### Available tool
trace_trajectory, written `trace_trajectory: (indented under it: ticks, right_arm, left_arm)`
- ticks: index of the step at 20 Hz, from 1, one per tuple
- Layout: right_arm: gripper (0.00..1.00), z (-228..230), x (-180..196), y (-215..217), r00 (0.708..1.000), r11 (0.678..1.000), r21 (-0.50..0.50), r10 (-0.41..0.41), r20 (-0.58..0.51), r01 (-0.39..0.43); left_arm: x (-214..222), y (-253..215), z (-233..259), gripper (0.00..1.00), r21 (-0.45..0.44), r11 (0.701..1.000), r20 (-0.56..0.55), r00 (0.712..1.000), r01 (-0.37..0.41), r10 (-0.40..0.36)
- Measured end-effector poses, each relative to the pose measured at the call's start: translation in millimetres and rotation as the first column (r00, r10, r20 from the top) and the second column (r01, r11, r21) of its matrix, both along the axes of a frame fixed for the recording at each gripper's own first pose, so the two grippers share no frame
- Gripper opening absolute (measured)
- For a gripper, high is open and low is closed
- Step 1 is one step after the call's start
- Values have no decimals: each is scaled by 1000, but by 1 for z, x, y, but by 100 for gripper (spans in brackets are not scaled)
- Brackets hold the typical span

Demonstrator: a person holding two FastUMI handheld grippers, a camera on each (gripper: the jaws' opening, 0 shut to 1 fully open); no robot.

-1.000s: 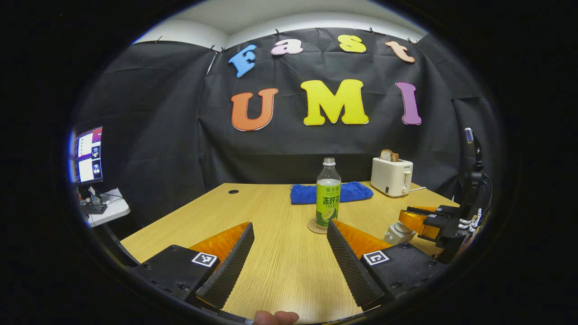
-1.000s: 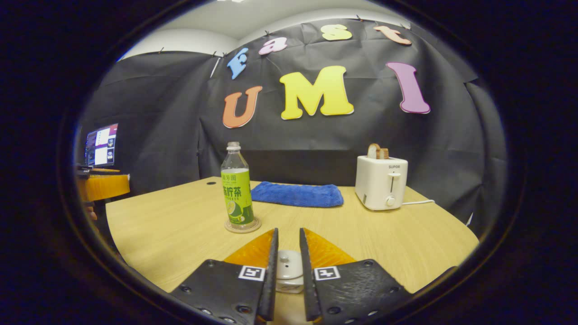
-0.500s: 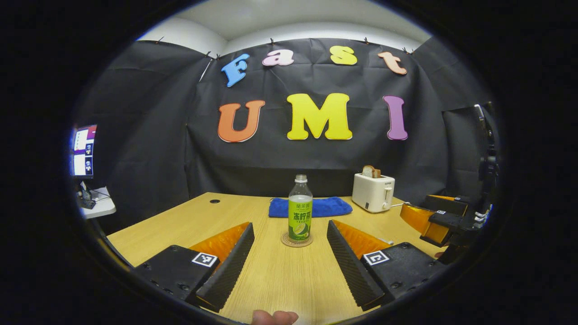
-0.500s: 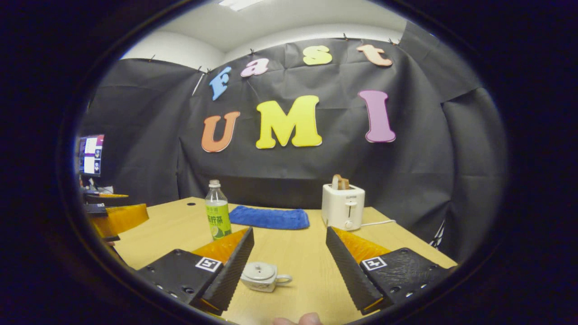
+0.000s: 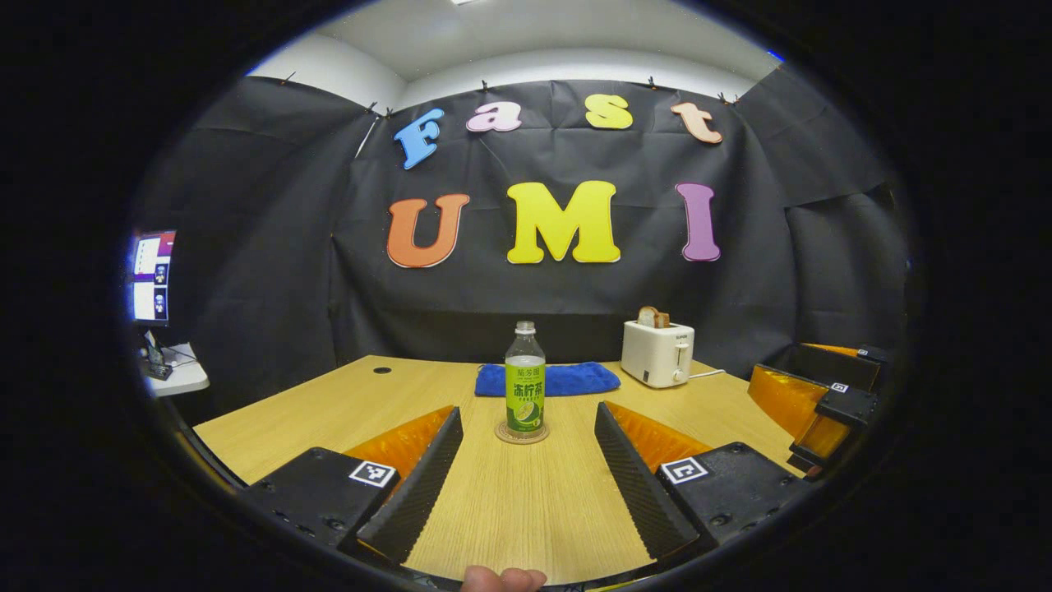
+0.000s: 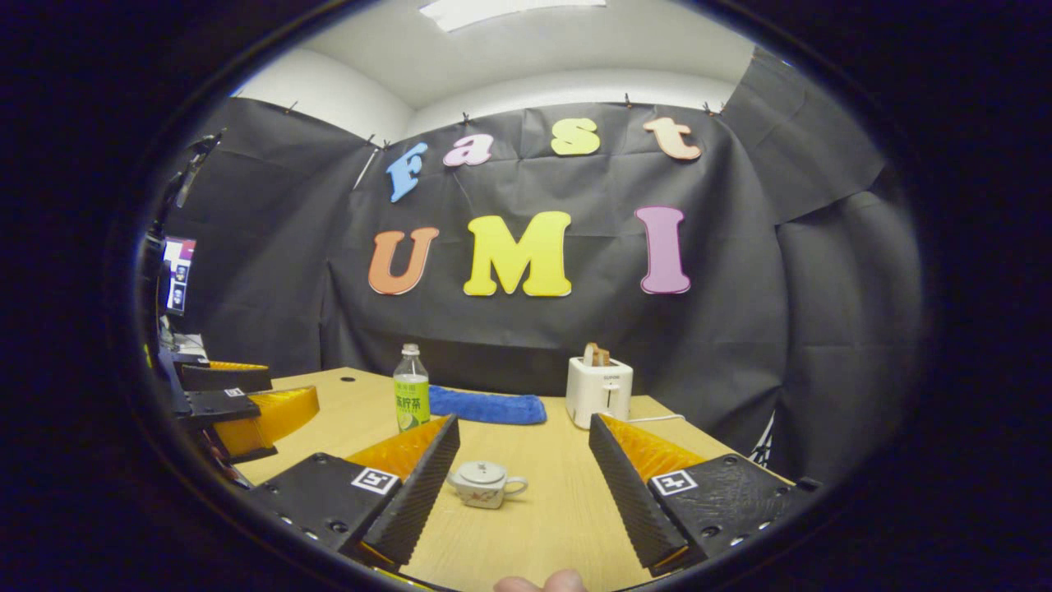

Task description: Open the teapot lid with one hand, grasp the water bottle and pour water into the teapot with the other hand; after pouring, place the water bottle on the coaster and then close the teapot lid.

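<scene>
A clear water bottle [image 5: 525, 380] with a green label stands upright on a round coaster [image 5: 521, 434] in the middle of the wooden table [image 5: 509, 510]. My left gripper [image 5: 526, 415] is open, well back from the bottle, nothing between its fingers. In the right gripper view the small white teapot [image 6: 485, 482] sits on the table with its lid [image 6: 482, 471] on and its handle to the right. My right gripper [image 6: 521, 427] is open and drawn back from the teapot. The bottle [image 6: 411, 388] stands farther off at the left there.
A white toaster [image 5: 657, 353] with bread in it stands at the back right, its cord trailing right. A folded blue cloth [image 5: 549, 379] lies behind the bottle. A monitor [image 5: 150, 278] and a side desk are off the table's left. The other gripper [image 5: 814, 399] shows at the right edge.
My right gripper opened off the teapot lid and pulled back from the teapot. My left gripper also drew back from the bottle, which now looks smaller and centred.
</scene>
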State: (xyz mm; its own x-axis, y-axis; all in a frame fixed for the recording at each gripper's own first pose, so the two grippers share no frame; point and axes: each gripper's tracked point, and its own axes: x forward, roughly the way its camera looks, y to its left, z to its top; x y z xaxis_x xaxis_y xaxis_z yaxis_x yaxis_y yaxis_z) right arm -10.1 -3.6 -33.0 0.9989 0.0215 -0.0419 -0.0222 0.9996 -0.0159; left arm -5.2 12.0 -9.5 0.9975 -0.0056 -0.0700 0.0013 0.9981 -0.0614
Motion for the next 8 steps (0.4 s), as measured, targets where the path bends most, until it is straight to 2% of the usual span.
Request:
trace_trajectory:
  ticks: [5, 8]
  right_arm:
    - [97, 4, -6, 0, 1000, 1000, -10, -21, -6, 21]
    - [95, 11, -10, 3, 1000, 1000, -12, -22, 5, 22]
  left_arm:
    - [-9, 3, 23, 100, 40, 999, 67, 997, -24, 22]
    - [-13, 6, 22, 100, 39, 999, 64, 998, -28, 26]
